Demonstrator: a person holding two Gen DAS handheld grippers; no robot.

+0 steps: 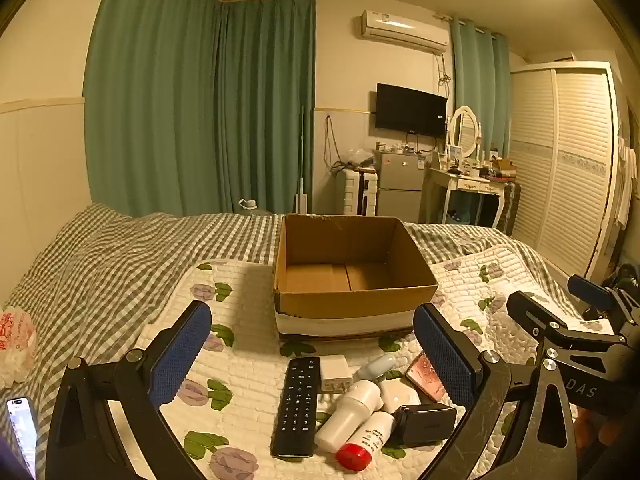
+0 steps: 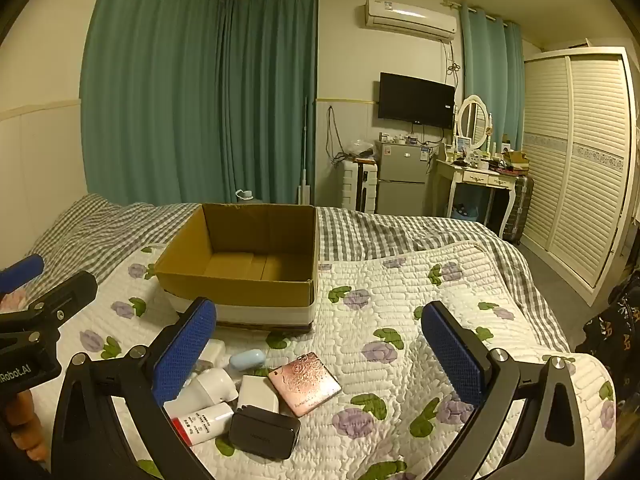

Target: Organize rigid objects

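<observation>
An open, empty cardboard box [image 1: 352, 304] [image 2: 240, 292] stands on the flowered quilt. In front of it lies a cluster: a black remote [image 1: 298, 404], a white plug adapter [image 1: 335, 372], a white bottle [image 1: 350, 412] [image 2: 208, 390], a white tube with a red cap [image 1: 366, 438] [image 2: 202, 420], a black charger block [image 1: 426, 422] [image 2: 264, 432], a white charger [image 2: 258, 394], a pale blue capsule [image 1: 376, 366] [image 2: 248, 358] and a rose-gold compact [image 1: 426, 374] [image 2: 304, 384]. My left gripper [image 1: 312, 356] is open above the cluster. My right gripper [image 2: 320, 354] is open and empty, just right of it.
The quilt [image 2: 400, 320] lies on a grey checked bedspread [image 1: 100, 264]. A phone [image 1: 22, 432] and a crumpled plastic bag [image 1: 16, 344] lie at the left. Beyond the bed are teal curtains, a small fridge [image 2: 402, 182], a dressing table and a wardrobe [image 2: 576, 160].
</observation>
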